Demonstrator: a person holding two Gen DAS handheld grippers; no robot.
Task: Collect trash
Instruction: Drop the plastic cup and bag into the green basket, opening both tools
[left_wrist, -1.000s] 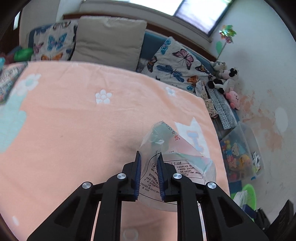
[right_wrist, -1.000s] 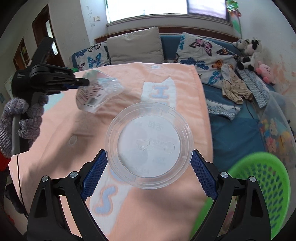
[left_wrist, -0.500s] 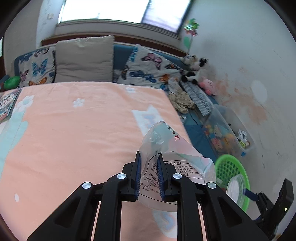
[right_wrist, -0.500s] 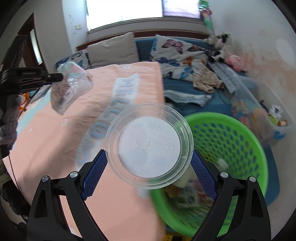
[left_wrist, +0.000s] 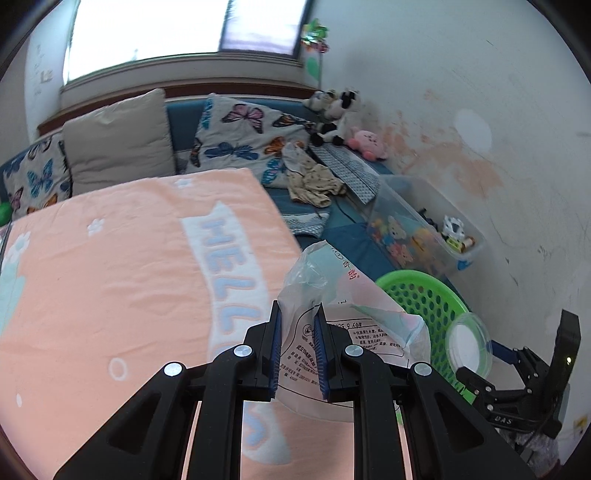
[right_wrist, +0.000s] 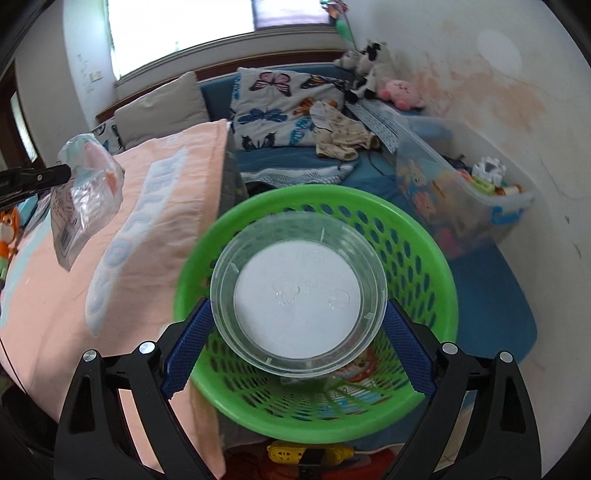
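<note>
Clear round plastic lid (right_wrist: 299, 301) lay flat-faced toward the camera, spanning the wide-set jaws of the right gripper (right_wrist: 297, 345), directly above the perforated green plastic basket (right_wrist: 436, 258). Crinkled transparent printed bag (left_wrist: 332, 317), long axis slanting upward, sat pinched in the narrow jaws of the left gripper (left_wrist: 297, 347) over the edge of the peach towel-covered bed (left_wrist: 110, 277).

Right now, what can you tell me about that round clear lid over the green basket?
The clear lid is a round disc of see-through plastic with a raised rim and a flat, whitish centre bearing faint embossed marks. It lies roughly flat between the right gripper's blue pads, which sit at its opposite edges. It hangs above the open green basket and does not touch it.
</note>
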